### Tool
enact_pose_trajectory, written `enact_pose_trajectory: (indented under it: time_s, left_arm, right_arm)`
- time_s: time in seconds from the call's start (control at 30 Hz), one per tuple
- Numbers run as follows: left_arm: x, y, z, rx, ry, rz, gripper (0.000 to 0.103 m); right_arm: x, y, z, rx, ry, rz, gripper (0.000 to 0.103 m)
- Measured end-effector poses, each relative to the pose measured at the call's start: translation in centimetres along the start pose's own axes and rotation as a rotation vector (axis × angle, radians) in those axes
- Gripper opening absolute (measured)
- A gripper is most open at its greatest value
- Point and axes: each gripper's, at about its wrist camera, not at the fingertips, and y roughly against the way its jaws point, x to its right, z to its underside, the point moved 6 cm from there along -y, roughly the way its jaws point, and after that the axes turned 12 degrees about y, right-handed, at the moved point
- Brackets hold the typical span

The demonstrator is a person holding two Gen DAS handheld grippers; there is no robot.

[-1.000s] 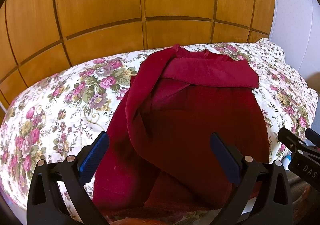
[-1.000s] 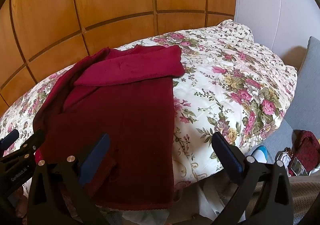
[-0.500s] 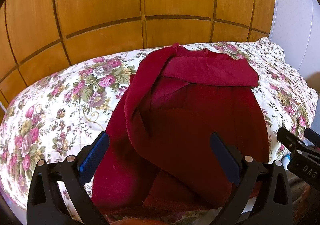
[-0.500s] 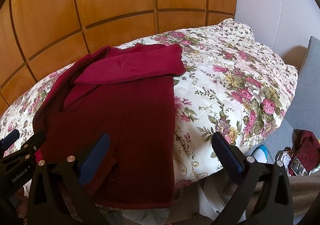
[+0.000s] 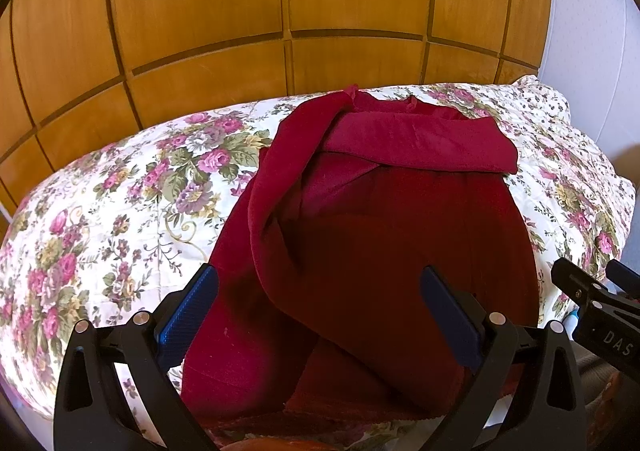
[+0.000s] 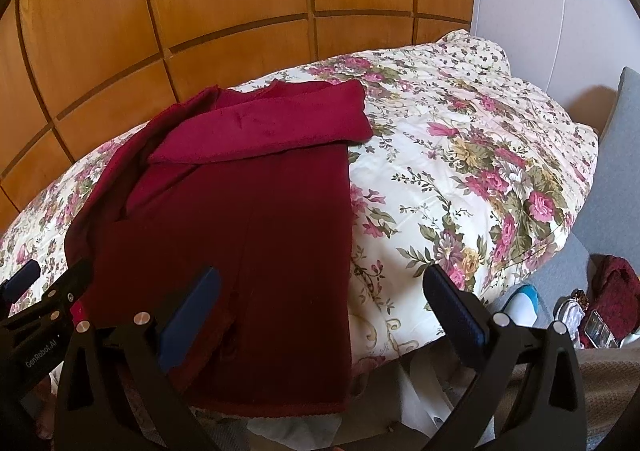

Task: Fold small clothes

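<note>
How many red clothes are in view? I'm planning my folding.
2. One garment lies spread on the floral quilt; a second dark red piece sits crumpled off the quilt's right edge, partly hidden. More may be out of view.

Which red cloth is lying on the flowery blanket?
The big red garment spread on the floral quilt. The other, a crumpled dark red cloth, sits off the quilt, far right.

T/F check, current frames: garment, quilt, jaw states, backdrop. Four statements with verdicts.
1. The dark red knit garment lies on the floral quilt. True.
2. The left gripper is clamped on the garment. False: its jaws stand wide apart, holding nothing.
3. The right gripper is open. True.
4. The quilt is plain blue. False: it is cream with pink flowers, in front of brown wooden panels.
</note>
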Motion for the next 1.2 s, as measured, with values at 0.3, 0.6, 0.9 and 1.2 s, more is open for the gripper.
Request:
enact_pose_trajectory:
  time_s: [0.3,0.6,0.9,1.2]
  left_arm:
    - [-0.2,-0.5,0.1,-0.028,0.006,0.007,0.100]
    - [-0.5,-1.1,0.3,-0.060,0.017,0.014,0.100]
    - [-0.9,-2.0,0.5,-0.103,0.032,0.035,0.100]
    - [-3.5,-4.7,1.4,-0.244,0.161,0.136,0.100]
  right_arm:
    - [0.0,-0.1,0.1,-0.003,0.000,-0.001,0.101]
    - [-0.1,-0.3,0.2,-0.012,-0.001,-0.005,0.101]
    - [-0.1,-0.5,0.3,-0.017,0.001,-0.005,0.101]
    - [0.8,-1.0,0.4,-0.007,-0.083,-0.059,0.101]
